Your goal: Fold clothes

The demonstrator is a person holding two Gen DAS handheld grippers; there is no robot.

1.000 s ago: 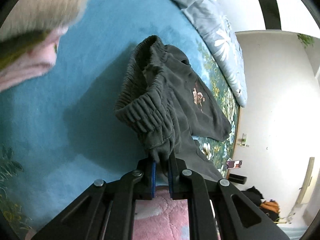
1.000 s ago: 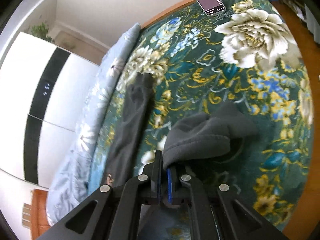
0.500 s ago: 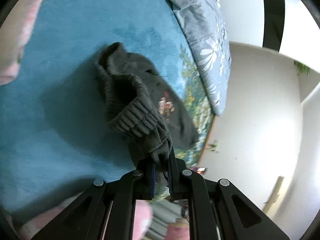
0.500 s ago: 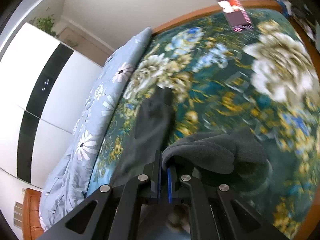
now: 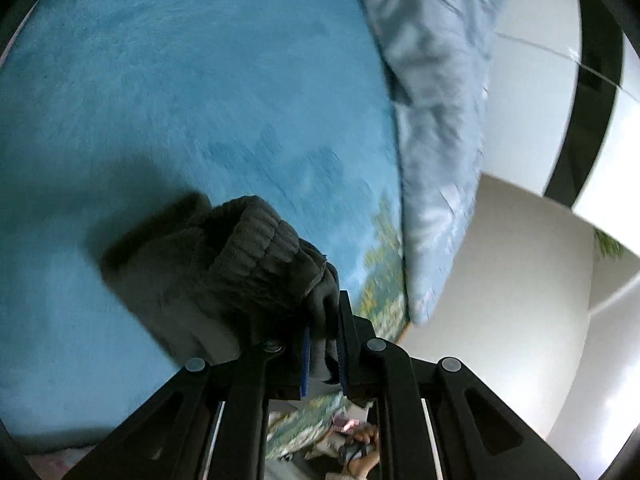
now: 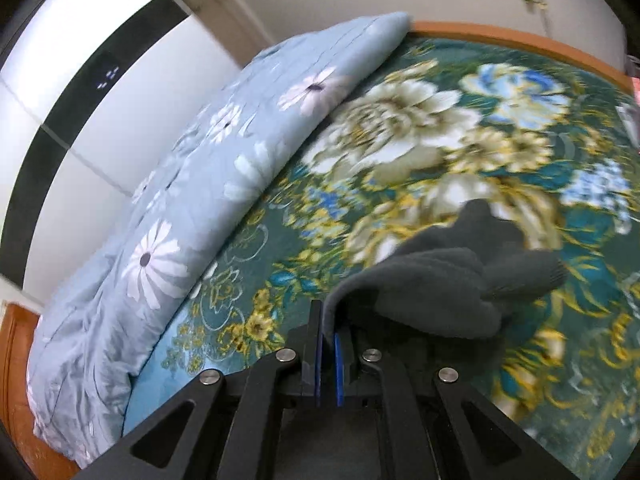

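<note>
Dark grey sweatpants are held at both ends. In the left wrist view my left gripper (image 5: pixel 323 344) is shut on the ribbed waistband (image 5: pixel 256 248), which bunches just ahead of the jaws above the blue blanket (image 5: pixel 160 100). In the right wrist view my right gripper (image 6: pixel 328 344) is shut on a leg end of the pants (image 6: pixel 448 280), which drapes to the right over the green floral bedspread (image 6: pixel 440 152). The rest of the garment is hidden.
A light blue floral quilt (image 6: pixel 180 208) lies along the bed's far side, also in the left wrist view (image 5: pixel 436 120). A white and black wardrobe (image 6: pixel 80 80) stands behind it. The wooden bed edge (image 6: pixel 520 40) borders the bedspread.
Both grippers have swung, keeping their grip. The pants have bunched close to the left jaws, hiding the printed part. The phone has left the right view; the quilt now fills more of it.
</note>
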